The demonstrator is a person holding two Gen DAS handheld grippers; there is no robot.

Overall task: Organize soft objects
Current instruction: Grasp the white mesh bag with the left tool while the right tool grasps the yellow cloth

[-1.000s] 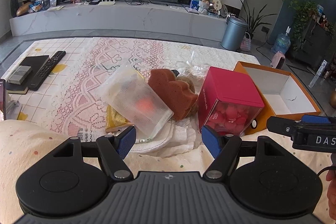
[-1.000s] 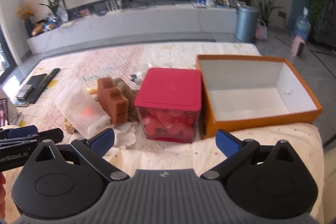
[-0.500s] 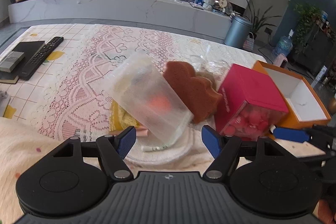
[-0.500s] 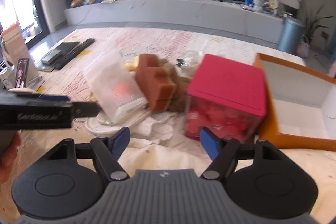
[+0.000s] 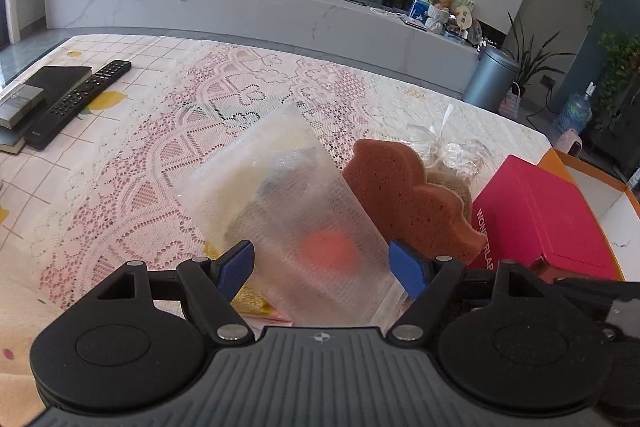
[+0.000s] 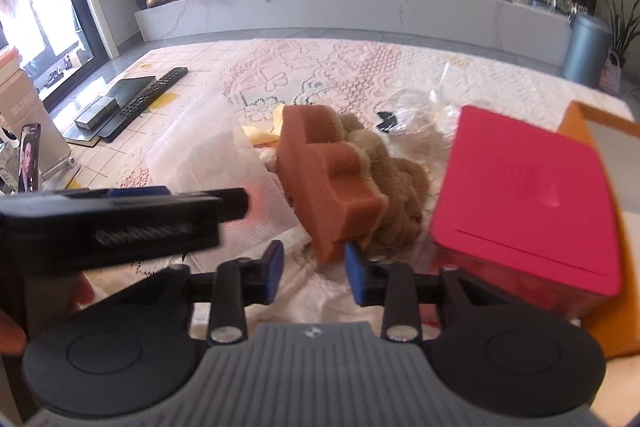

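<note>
Between left tongs (image 5: 322, 269), one frosted pouch (image 5: 288, 211); beside it, one sponge (image 5: 404, 203).

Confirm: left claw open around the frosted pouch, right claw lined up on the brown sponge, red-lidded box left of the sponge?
Not quite. The red-lidded box sits right of the brown sponge, as the right wrist view shows. The rest holds: left claw open around the frosted pouch, right claw on the sponge.

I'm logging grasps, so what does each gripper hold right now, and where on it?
Nothing is held. The left gripper is open around the frosted bag; the right gripper is open before the brown sponge.
</note>
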